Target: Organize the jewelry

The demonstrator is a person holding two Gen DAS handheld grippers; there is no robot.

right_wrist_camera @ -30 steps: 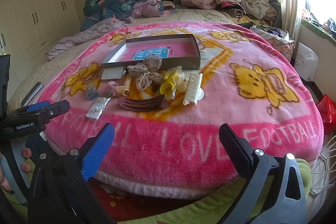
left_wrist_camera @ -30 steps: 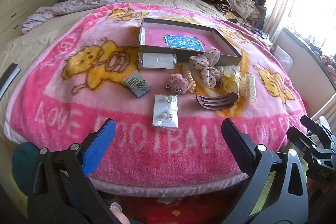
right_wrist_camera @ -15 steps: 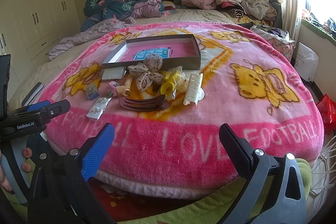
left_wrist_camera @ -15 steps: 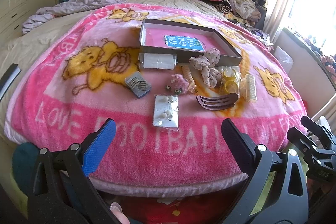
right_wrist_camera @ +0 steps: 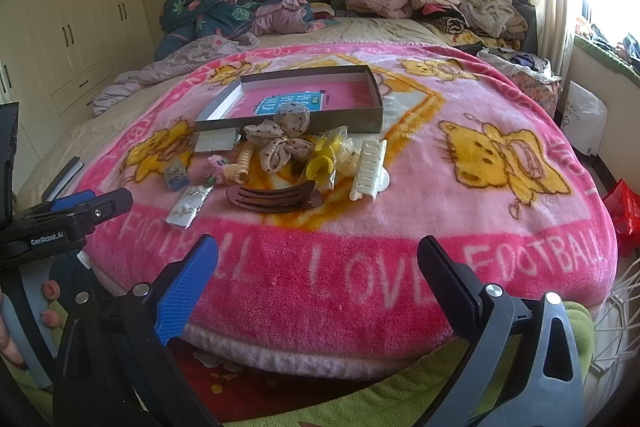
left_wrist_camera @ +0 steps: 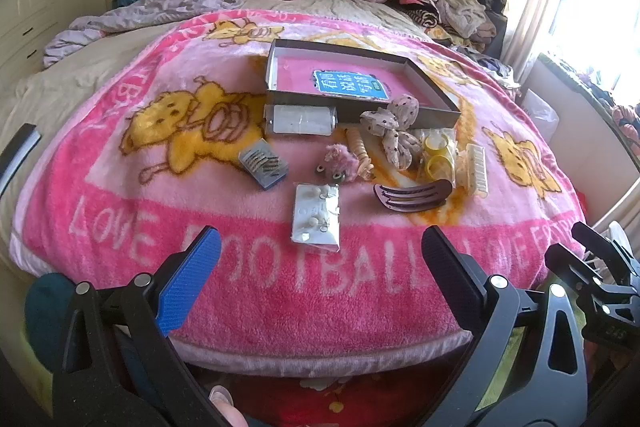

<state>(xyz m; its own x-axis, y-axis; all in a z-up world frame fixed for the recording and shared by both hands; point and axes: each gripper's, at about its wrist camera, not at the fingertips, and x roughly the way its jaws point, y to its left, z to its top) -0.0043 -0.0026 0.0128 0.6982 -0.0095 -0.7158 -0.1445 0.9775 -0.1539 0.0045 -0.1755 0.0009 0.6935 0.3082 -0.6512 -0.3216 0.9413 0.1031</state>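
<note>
On the pink blanket [left_wrist_camera: 224,287] sits a shallow grey box [left_wrist_camera: 362,107] with a pink floor and a blue label. Just in front of it lies a scatter: a dotted fabric bow [left_wrist_camera: 394,131], yellow clips [left_wrist_camera: 438,157], a cream comb clip [right_wrist_camera: 370,169], a brown hair claw [left_wrist_camera: 412,195] and a silvery earring card [left_wrist_camera: 316,217]. The left gripper [left_wrist_camera: 316,269] and the right gripper [right_wrist_camera: 316,271] both hang at the near edge of the bed, spread wide and empty.

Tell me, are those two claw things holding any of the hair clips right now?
No. The left gripper and the right gripper are both open and empty; the brown hair clip lies untouched on the blanket.
</note>
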